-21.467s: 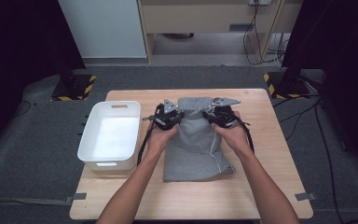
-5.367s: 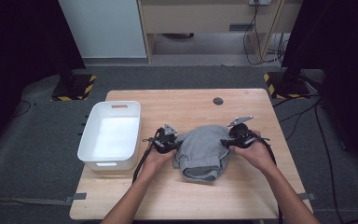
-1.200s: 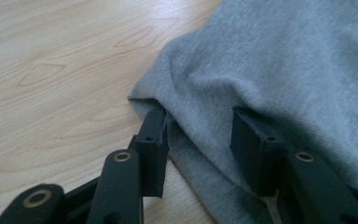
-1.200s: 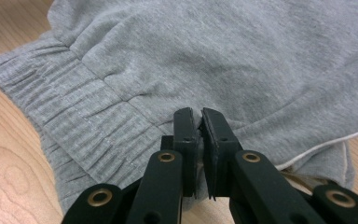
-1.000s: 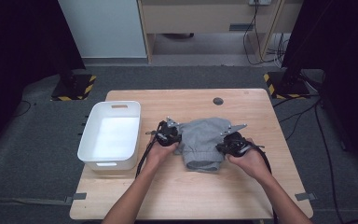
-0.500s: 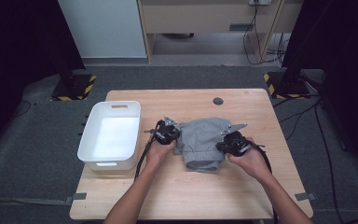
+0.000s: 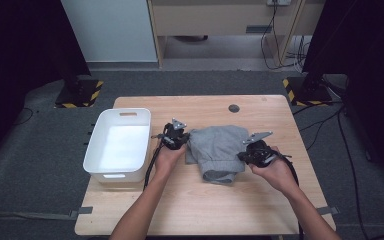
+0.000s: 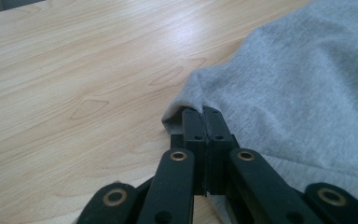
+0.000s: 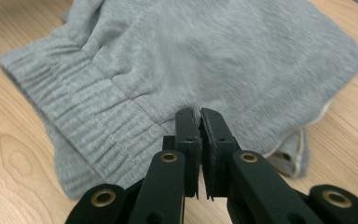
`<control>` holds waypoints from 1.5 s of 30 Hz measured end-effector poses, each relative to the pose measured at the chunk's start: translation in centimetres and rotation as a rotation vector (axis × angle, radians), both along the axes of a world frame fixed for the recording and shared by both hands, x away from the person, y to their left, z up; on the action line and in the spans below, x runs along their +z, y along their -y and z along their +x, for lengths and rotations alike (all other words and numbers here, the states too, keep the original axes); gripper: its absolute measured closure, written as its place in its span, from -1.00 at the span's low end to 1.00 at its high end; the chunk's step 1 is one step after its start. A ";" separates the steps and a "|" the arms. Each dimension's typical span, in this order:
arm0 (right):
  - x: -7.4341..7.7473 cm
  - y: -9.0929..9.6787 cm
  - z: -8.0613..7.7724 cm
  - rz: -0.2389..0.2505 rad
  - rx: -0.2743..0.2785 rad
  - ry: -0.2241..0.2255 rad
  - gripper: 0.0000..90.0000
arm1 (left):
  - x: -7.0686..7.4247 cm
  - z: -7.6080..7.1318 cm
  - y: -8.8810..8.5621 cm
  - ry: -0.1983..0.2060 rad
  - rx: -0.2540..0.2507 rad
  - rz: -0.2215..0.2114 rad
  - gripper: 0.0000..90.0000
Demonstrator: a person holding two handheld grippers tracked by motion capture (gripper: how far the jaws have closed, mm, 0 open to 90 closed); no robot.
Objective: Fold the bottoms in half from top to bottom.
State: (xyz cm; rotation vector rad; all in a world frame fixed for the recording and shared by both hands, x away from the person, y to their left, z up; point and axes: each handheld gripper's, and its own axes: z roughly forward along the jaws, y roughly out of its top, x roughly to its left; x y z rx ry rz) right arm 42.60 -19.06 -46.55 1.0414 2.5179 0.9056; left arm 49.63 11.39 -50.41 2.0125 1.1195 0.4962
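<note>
Folding the grey garment (image 7: pixel 219 150) mid-frame, left gripper (image 8: pixel 203 112) pinching its edge, right gripper (image 9: pixel 200 114) clamped on its fabric, ready for another fold.

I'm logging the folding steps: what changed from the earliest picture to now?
The grey garment, once spread long, is folded into a compact bundle nearer the table's middle. The left tongs have just closed on its edge; the right tongs pinch it by the ribbed hem. The white bin stayed put.
</note>
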 end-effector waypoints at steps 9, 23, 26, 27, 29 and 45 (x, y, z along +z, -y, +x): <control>0.2 1.1 -0.5 0.002 -0.009 -0.001 0.93 | -0.1 0.2 -0.1 0.000 0.006 0.010 1.00; -0.1 1.1 -1.1 -0.013 0.005 -0.014 0.93 | -0.5 0.5 -0.2 -0.022 0.001 0.042 1.00; -0.4 1.0 -1.0 -0.007 0.010 -0.010 0.93 | -0.6 0.5 -0.1 -0.027 -0.005 0.049 1.00; -0.5 0.9 -1.0 -0.002 0.010 -0.011 0.93 | -0.6 0.5 -0.1 -0.026 -0.005 0.052 1.00; -0.6 0.8 -1.0 0.001 0.018 -0.017 0.92 | -0.7 0.5 -0.1 -0.027 -0.004 0.053 1.00; 0.2 0.5 -0.4 0.062 -0.026 0.069 0.03 | 1.3 -1.7 1.2 0.056 -0.033 0.024 0.22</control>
